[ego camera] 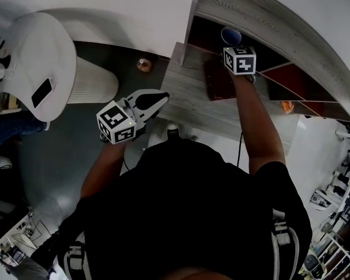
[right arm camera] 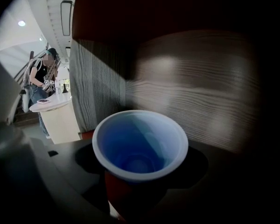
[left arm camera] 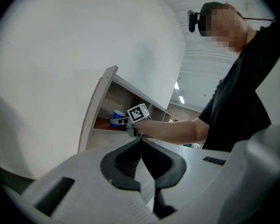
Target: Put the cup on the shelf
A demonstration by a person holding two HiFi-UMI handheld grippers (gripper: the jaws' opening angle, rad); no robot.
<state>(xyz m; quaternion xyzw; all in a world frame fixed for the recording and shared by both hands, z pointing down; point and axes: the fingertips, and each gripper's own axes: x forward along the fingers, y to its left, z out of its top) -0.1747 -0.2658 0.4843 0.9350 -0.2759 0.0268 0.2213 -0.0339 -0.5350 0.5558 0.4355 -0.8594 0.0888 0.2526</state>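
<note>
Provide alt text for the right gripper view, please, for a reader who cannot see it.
A blue cup with a white rim is upright between the dark tongs of the right gripper, inside a wood-grain shelf compartment. At far left, a person stands by a white table.

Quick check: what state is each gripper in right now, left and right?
Left gripper: closed, jaws together, holding nothing.
Right gripper: open, jaws spread around the blue cup standing in the shelf, apparently not pressing it.
</note>
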